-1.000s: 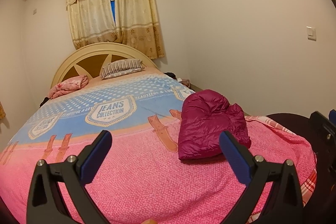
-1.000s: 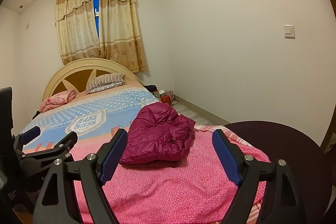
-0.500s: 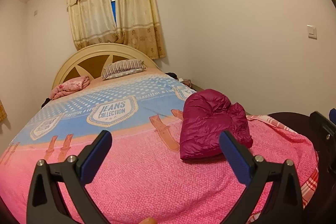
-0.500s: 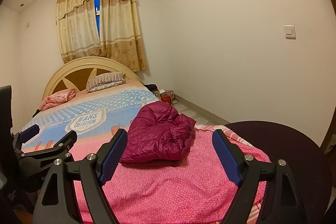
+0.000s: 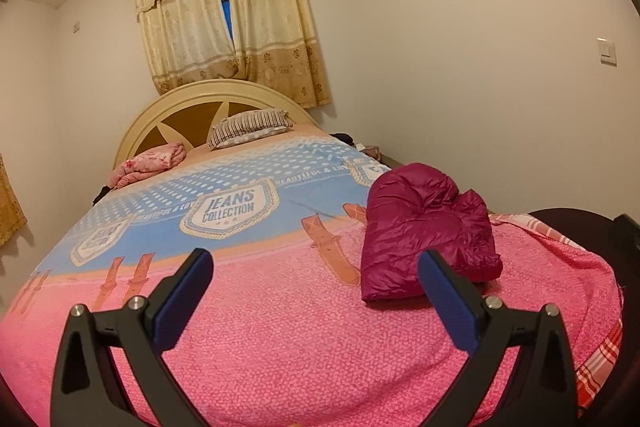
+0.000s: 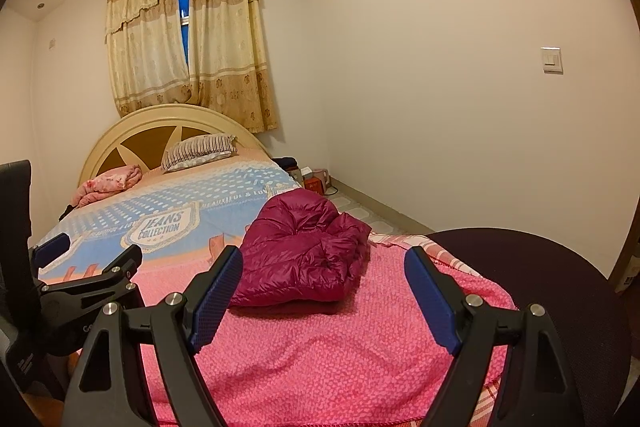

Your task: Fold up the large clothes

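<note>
- The dark red puffy jacket (image 5: 426, 231) lies in a folded lump on the pink end of the bed (image 5: 280, 339), close to the bed's right side.
- The left tongs (image 5: 316, 281) are wide apart and hold nothing. They hang above the pink blanket, near the jacket but not touching it.
- The right tongs (image 6: 324, 281) are wide apart too, and they hold nothing. The jacket (image 6: 304, 251) sits just past them.
- The jacket looks folded, so the job seems almost done or done.
- The jacket is puffy and shiny. It could spring open by itself, because the stuffing pushes back.
- If the tongs bump it, the fold could slide apart, because the cloth is slippery.
- It lies near the bed's edge, so a push to the right could send it to the floor.
- A pinch on only the top layer could lift that layer and undo the fold.
</note>
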